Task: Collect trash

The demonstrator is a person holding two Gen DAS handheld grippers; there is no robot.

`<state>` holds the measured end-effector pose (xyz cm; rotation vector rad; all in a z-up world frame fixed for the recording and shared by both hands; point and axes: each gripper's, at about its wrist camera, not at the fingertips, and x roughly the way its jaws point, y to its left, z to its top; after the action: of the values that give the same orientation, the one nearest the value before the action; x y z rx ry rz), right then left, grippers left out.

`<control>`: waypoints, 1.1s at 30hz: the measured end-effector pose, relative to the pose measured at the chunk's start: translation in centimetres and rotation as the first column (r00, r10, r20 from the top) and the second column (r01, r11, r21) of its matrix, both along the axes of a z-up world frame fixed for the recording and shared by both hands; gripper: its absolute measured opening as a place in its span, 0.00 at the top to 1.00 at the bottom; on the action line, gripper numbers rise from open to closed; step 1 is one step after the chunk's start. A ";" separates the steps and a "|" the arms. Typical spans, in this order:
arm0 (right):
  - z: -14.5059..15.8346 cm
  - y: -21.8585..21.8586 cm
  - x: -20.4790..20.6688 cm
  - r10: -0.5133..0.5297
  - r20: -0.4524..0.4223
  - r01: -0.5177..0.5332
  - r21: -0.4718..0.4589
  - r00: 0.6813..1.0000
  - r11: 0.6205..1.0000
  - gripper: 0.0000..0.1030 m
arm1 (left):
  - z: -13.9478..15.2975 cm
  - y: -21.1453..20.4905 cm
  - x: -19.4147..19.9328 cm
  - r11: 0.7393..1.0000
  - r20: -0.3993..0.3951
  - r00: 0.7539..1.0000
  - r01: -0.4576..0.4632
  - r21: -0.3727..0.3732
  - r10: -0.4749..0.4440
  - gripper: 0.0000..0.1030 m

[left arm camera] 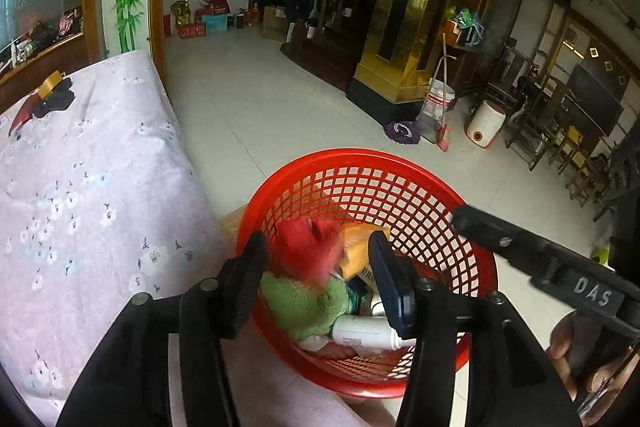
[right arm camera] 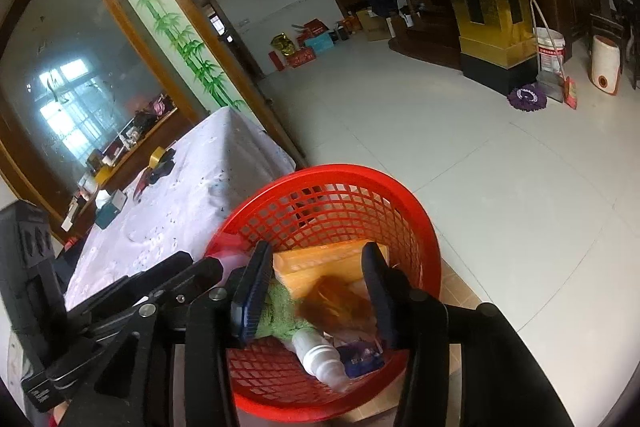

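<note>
I see the red basket (left arm camera: pixel 424 183) mouth open above; the cloth-covered bench (left arm camera: pixel 88 187) crowds its left, bare floor (left arm camera: pixel 280 107) beyond

Two black hand-held grippers, each showing round silver screws.
The left gripper (left arm camera: pixel 316 275) and right gripper (right arm camera: pixel 316 291) are wearing dark blue ribbed pads; one body is showing white "DAS" lettering.

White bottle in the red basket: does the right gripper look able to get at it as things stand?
Probably yes. The right gripper hangs open over the red basket, and the white bottle lies uncovered on top, below its fingers.
</note>
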<state>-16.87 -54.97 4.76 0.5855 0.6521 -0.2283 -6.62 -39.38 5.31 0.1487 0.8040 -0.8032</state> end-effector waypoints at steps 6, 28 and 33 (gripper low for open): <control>2.1 1.3 -2.6 -0.071 0.019 0.072 -0.120 0.997 0.990 0.27 | 2.4 3.9 -2.4 0.998 0.120 0.991 -0.058 -0.036 0.062 0.27; 3.5 16.8 -11.8 -0.245 0.077 0.250 -0.507 0.966 0.825 0.00 | 0.7 22.6 -13.2 0.924 0.380 0.862 -0.380 0.045 0.336 0.04; 3.6 20.3 -10.5 -0.149 0.083 0.170 -0.555 0.985 0.814 0.00 | 0.8 25.4 -13.7 0.892 0.370 0.826 -0.452 -0.014 0.425 0.04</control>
<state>-27.34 -34.68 8.32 0.0703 0.4657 -0.5471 -20.29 -13.97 6.12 0.1647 0.4832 -0.2895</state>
